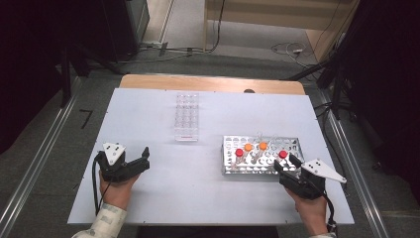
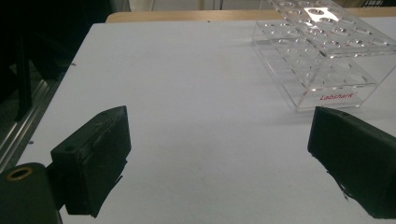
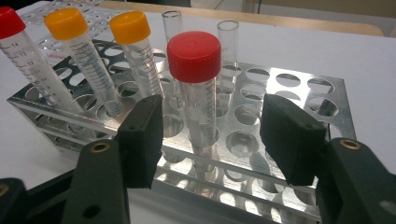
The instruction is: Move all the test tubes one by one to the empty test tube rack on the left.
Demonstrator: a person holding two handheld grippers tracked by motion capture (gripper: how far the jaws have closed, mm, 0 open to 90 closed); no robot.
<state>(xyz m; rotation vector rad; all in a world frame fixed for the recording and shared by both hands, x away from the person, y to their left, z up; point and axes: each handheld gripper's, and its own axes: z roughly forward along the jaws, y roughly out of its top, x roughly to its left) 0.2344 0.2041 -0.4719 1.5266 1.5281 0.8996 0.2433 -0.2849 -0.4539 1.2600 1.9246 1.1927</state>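
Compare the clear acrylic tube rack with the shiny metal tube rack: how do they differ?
The clear acrylic tube rack stands empty at mid-table; the shiny metal tube rack holds capped and uncapped tubes. The acrylic one is narrower and see-through, the metal one wider and reflective. Both have grids of round holes.

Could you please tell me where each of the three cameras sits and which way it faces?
High view: above the person's side, looking forward and down at the table; both forearms, left tongs and right tongs show.
Left gripper view: rides the left tongs, facing the clear rack; its two open jaws show.
Right gripper view: rides the right tongs, facing the metal rack; its jaws flank a red-capped tube.
Shared: the high and left gripper views both show the clear rack.
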